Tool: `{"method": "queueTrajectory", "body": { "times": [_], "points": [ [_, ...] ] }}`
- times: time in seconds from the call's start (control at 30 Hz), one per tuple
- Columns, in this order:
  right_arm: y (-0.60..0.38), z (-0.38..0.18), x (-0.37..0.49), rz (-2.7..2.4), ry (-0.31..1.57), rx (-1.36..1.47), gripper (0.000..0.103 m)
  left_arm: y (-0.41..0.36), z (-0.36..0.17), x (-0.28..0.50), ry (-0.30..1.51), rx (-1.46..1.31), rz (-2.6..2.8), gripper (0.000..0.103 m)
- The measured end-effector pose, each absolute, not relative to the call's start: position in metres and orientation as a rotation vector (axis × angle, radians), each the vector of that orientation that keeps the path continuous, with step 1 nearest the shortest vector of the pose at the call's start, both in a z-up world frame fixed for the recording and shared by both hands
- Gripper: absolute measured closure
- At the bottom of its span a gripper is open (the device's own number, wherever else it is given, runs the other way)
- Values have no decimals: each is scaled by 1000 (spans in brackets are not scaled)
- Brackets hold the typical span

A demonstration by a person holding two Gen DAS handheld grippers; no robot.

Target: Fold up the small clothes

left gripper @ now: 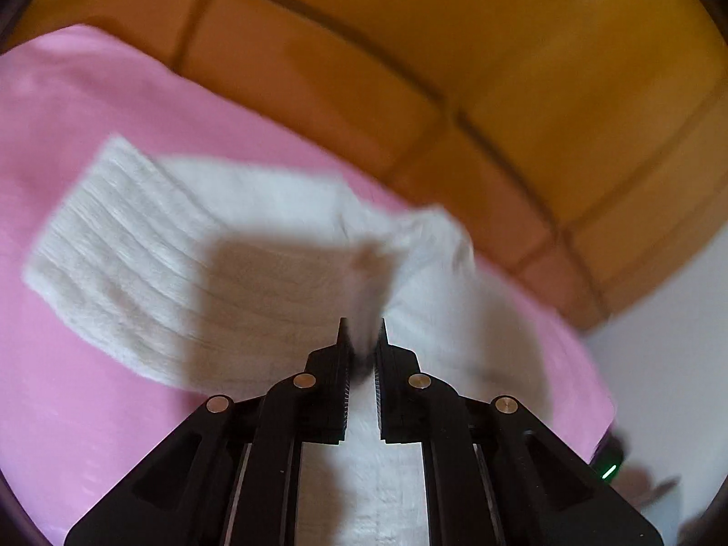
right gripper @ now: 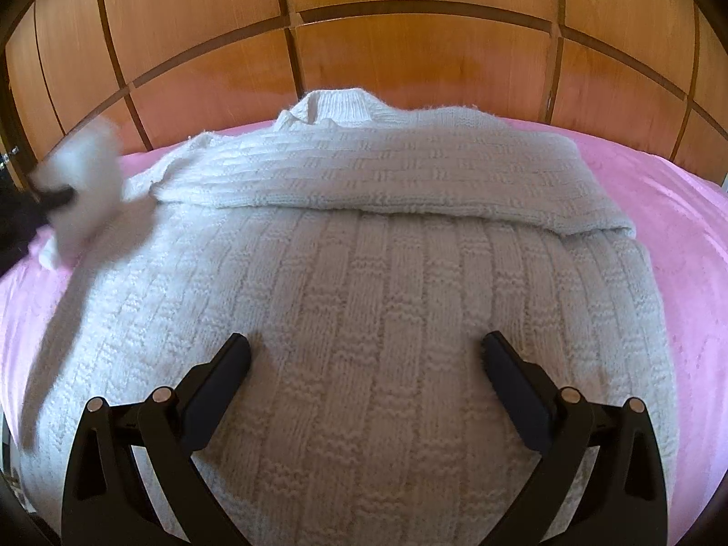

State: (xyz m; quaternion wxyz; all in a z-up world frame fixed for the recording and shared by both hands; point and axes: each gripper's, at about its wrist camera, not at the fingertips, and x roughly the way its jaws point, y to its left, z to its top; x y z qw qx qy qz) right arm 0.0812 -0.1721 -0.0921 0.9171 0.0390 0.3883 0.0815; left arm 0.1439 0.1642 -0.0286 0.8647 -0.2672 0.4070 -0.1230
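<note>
Nearest us, the right gripper (right gripper: 364, 364) hangs spread wide over the white knitted sweater (right gripper: 364, 300); our left gripper (left gripper: 362, 355) is clenched on its sleeve (right gripper: 86, 182), raised at the sweater's left edge; pink sheet (right gripper: 710, 227) borders it, wooden headboard (right gripper: 409, 59) beyond.

Left gripper (left gripper: 362, 332) jaws pinched nearly together; right gripper (right gripper: 364, 350) jaws spread wide

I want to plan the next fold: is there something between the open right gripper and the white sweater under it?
Nothing visible is in the way. The right gripper is open directly over the white knitted sweater, which lies on the pink sheet. At the left edge, the left gripper is shut on the sweater's sleeve.
</note>
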Motion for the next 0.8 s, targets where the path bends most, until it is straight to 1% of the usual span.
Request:
{"method": "queueTrajectory", "body": {
  "times": [0.07, 0.1, 0.17, 0.23, 0.27, 0.3, 0.37, 0.4, 0.43, 0.53, 0.57, 0.63, 0.67, 0.73, 0.8],
  "points": [
    [-173, -91, 81, 174, 799, 89, 2, 145, -36, 136, 891, -496, -289, 70],
    [-174, -91, 82, 177, 802, 93, 2, 139, -37, 130, 888, -476, -296, 66],
    [-174, -86, 84, 182, 815, 102, 3, 136, -38, 119, 888, -440, -302, 66],
    [-177, -75, 87, 213, 815, 177, 11, 151, -40, 116, 888, -442, -299, 66],
    [-177, -70, 91, 247, 821, 230, 19, 154, -42, 108, 882, -449, -291, 66],
    [-175, -66, 96, 292, 832, 280, 24, 157, -42, 105, 878, -454, -285, 66],
    [-158, -58, 110, 403, 866, 358, 37, 161, -50, 90, 879, -473, -265, 66],
    [-147, -56, 116, 445, 882, 378, 40, 164, -54, 86, 885, -484, -258, 66],
    [-130, -56, 125, 496, 905, 388, 40, 163, -58, 81, 889, -492, -248, 66],
    [-83, -64, 145, 583, 975, 389, 47, 165, -64, 70, 901, -513, -241, 66],
    [-67, -69, 152, 595, 1003, 373, 52, 165, -67, 67, 903, -511, -242, 66],
    [-41, -76, 160, 580, 1026, 323, 67, 164, -68, 62, 902, -488, -239, 66],
    [-33, -74, 162, 579, 1029, 297, 91, 163, -69, 60, 903, -477, -240, 66],
    [-26, -58, 164, 567, 1008, 267, 97, 161, -70, 59, 900, -452, -240, 66],
    [-37, -24, 159, 596, 896, 273, 97, 161, -73, 58, 905, -441, -239, 66]
  ]
}}
